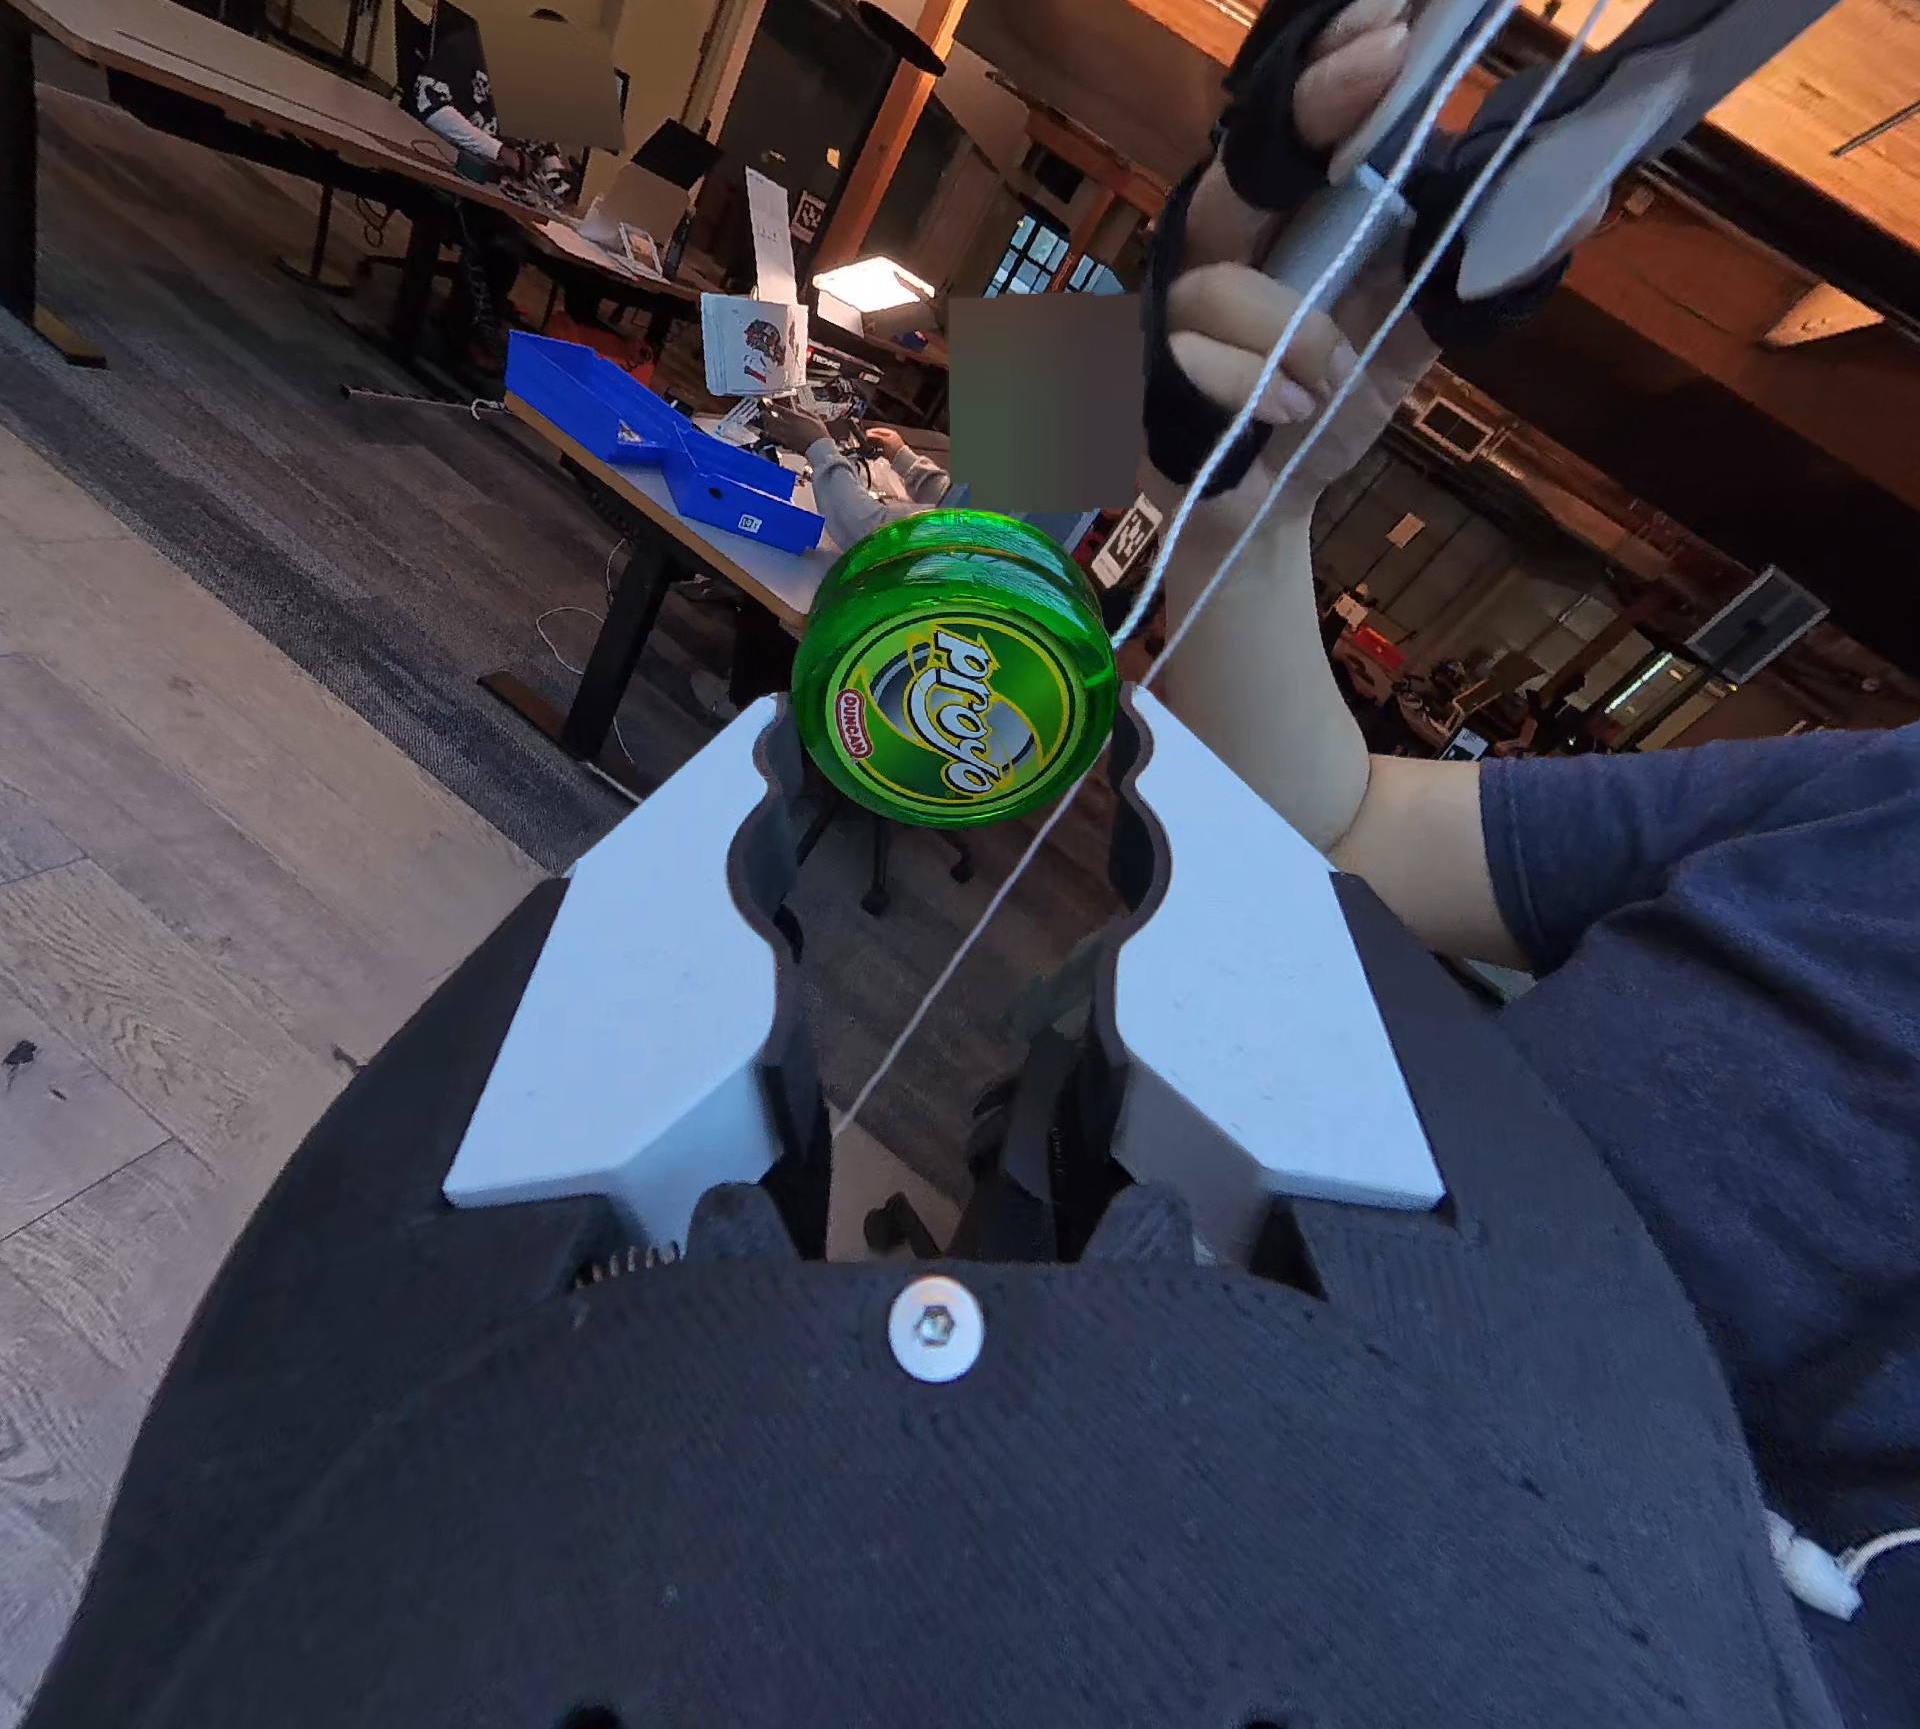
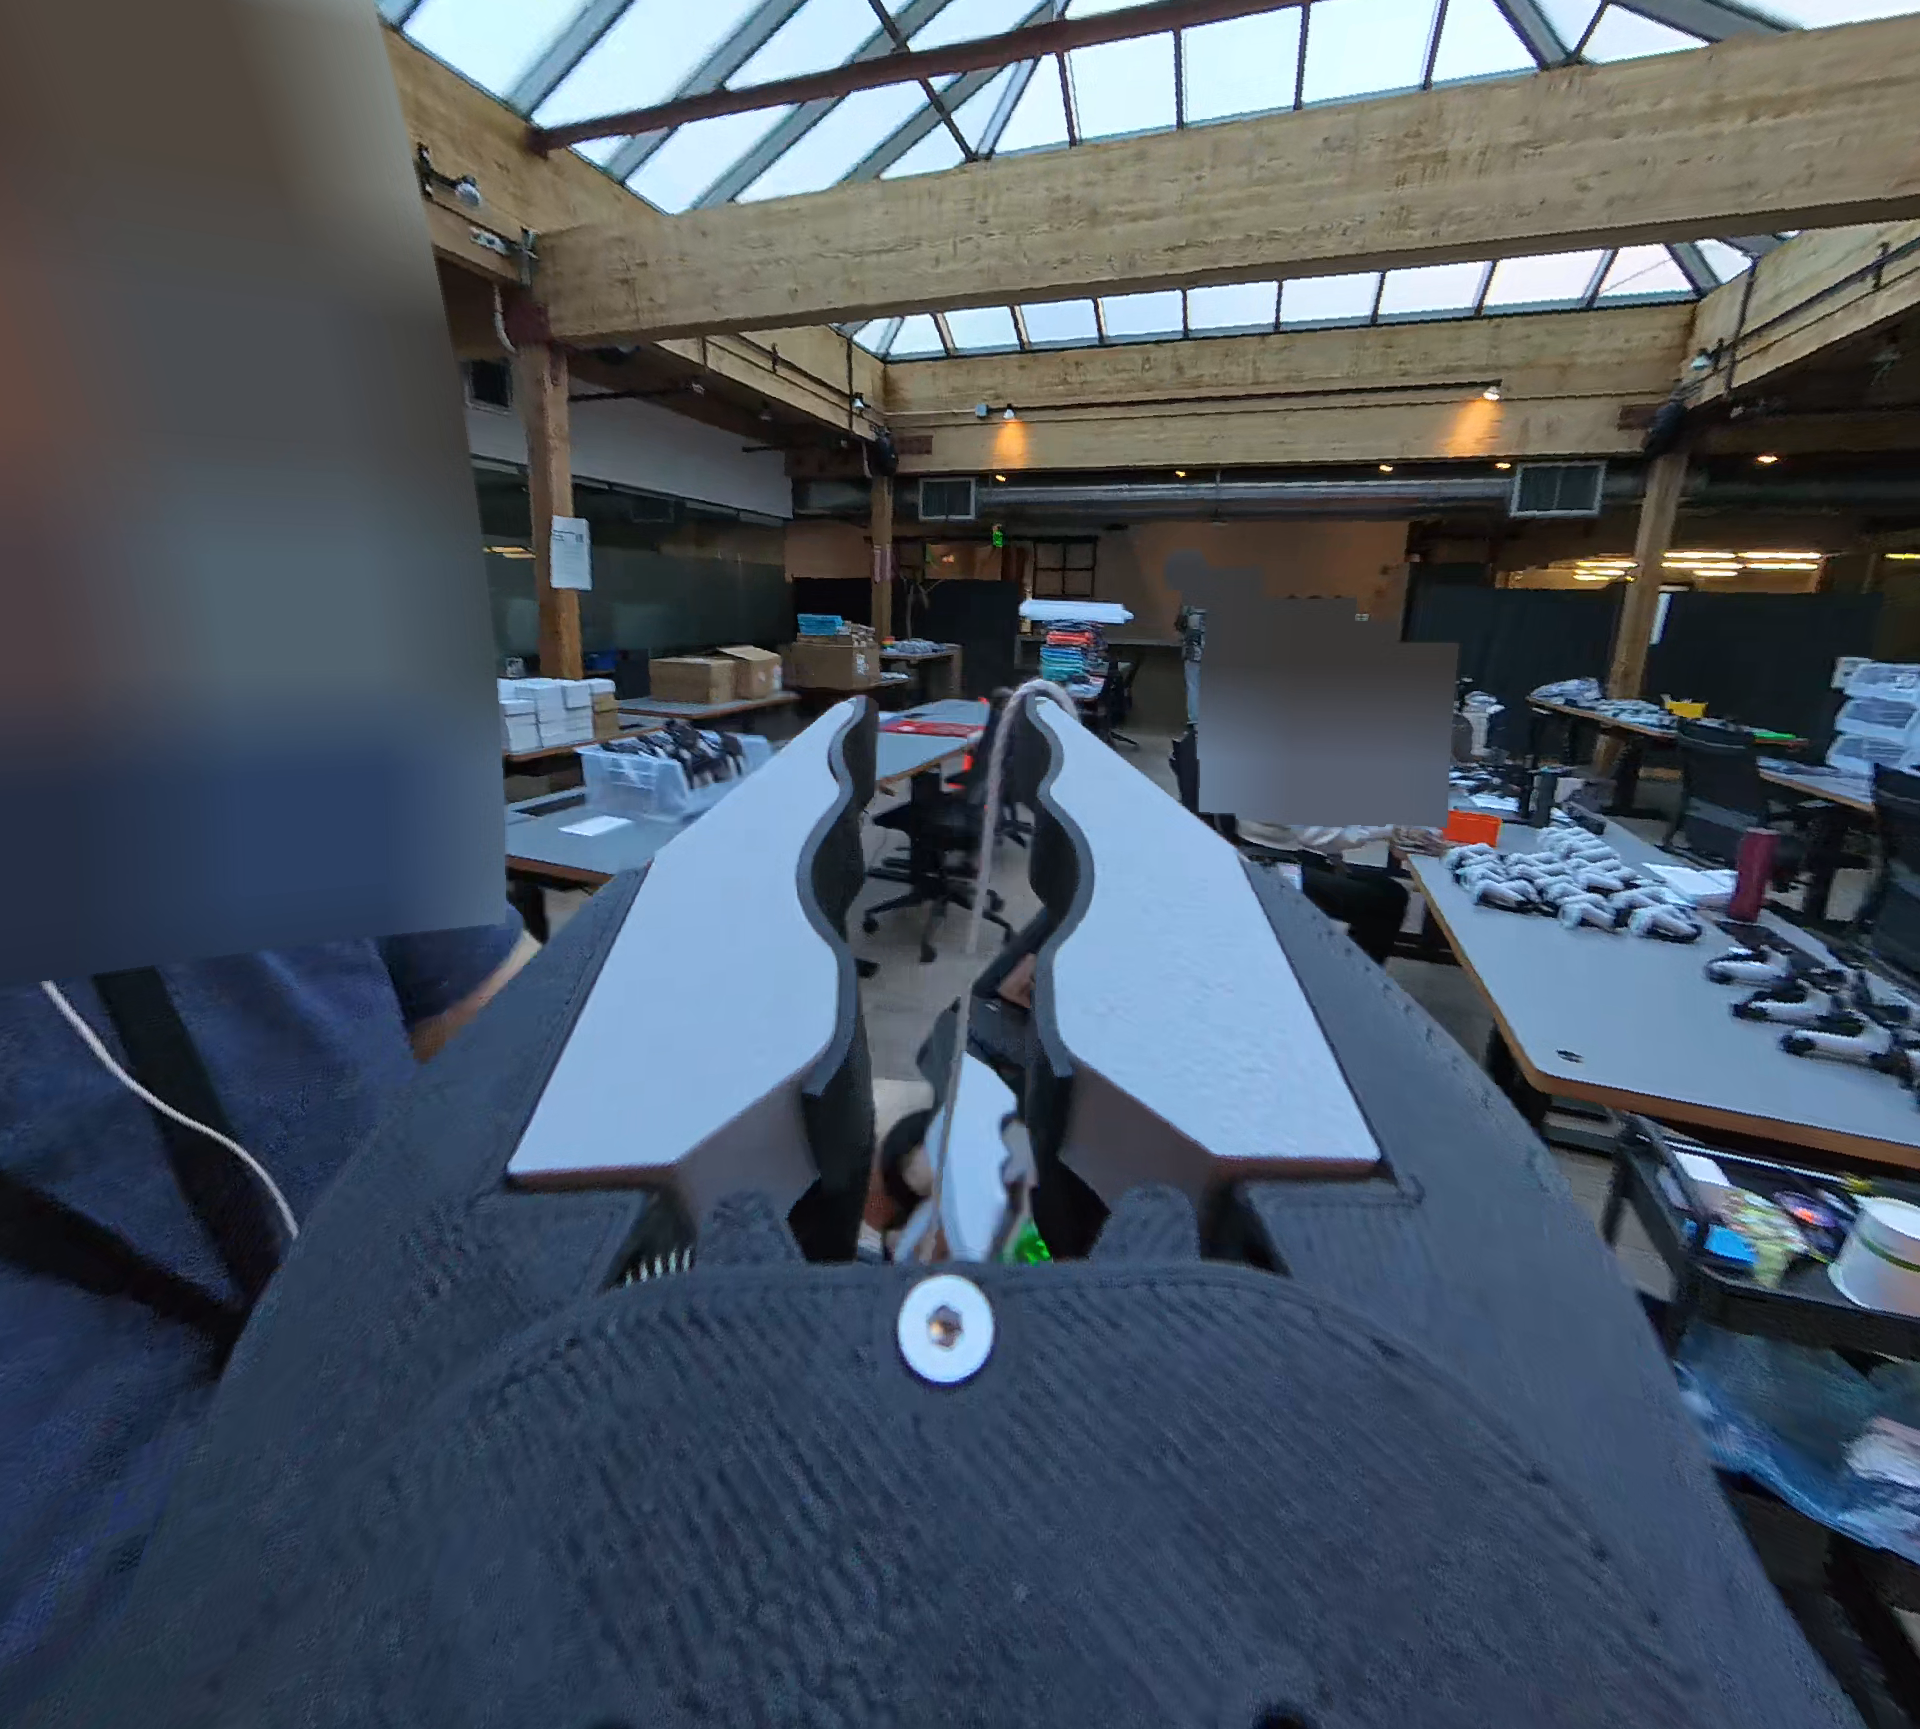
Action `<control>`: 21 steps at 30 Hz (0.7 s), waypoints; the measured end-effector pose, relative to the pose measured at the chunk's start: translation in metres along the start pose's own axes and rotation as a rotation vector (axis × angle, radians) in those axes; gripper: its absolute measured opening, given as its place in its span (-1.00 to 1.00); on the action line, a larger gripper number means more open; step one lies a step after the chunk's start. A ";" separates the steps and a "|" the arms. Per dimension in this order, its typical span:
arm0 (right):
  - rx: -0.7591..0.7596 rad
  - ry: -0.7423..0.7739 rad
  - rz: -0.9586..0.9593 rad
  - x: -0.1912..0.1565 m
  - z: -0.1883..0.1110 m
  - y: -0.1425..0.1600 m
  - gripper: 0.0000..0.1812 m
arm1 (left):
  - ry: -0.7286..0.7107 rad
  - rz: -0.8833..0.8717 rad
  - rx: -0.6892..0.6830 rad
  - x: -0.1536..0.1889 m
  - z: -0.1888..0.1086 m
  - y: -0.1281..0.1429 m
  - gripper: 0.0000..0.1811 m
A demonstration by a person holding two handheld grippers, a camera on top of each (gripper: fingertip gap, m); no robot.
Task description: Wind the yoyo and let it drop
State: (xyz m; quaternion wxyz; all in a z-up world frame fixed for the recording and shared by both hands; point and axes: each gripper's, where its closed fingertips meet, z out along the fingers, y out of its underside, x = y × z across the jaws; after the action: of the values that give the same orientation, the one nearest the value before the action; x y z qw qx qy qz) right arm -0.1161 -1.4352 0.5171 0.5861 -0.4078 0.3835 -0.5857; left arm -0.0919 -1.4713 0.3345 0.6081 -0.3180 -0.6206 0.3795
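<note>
A translucent green yoyo (image 1: 956,671) sits clamped between the tips of my left gripper (image 1: 951,715), held in the air above the floor. Its white string (image 1: 1299,391) runs up and right in two strands to my right gripper, seen from below with a grey finger (image 1: 1538,193), held by a gloved hand (image 1: 1320,79). One strand also runs down between the left fingers. In the right wrist view my right gripper (image 2: 943,711) points up with a narrow gap, and the string (image 2: 987,806) loops over its right fingertip. A green glint (image 2: 1029,1248) shows below.
A table with blue trays (image 1: 665,432) stands behind the yoyo, with people seated there. The holder's arm in a dark blue sleeve (image 1: 1683,900) fills the right. A grey table (image 2: 1662,1045) carrying several small devices is at right, and office chairs (image 2: 935,848) stand ahead.
</note>
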 end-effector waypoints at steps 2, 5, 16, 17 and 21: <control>-0.075 0.037 -0.066 0.008 -0.001 0.009 -0.84 | 0.036 -0.007 -0.008 0.010 0.004 0.005 -0.35; -0.210 0.125 -0.163 0.026 -0.005 0.027 -0.97 | 0.092 0.008 -0.029 0.028 0.008 0.011 -0.35; -0.309 0.087 -0.084 0.048 -0.024 0.038 -1.00 | 0.269 0.040 -0.168 0.087 0.015 0.043 -0.35; -0.317 0.075 -0.038 0.052 -0.029 0.043 -1.00 | 0.294 0.039 -0.166 0.092 0.015 0.043 -0.35; -0.242 -0.145 0.237 0.036 -0.047 0.056 -1.00 | 0.409 0.020 -0.110 0.117 0.008 0.034 -0.35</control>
State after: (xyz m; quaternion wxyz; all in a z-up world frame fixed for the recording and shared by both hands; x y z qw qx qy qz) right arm -0.1384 -1.4738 0.4489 0.6238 -0.4684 0.4535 -0.4311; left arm -0.1087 -1.3548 0.3657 0.6992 -0.4272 -0.5009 0.2788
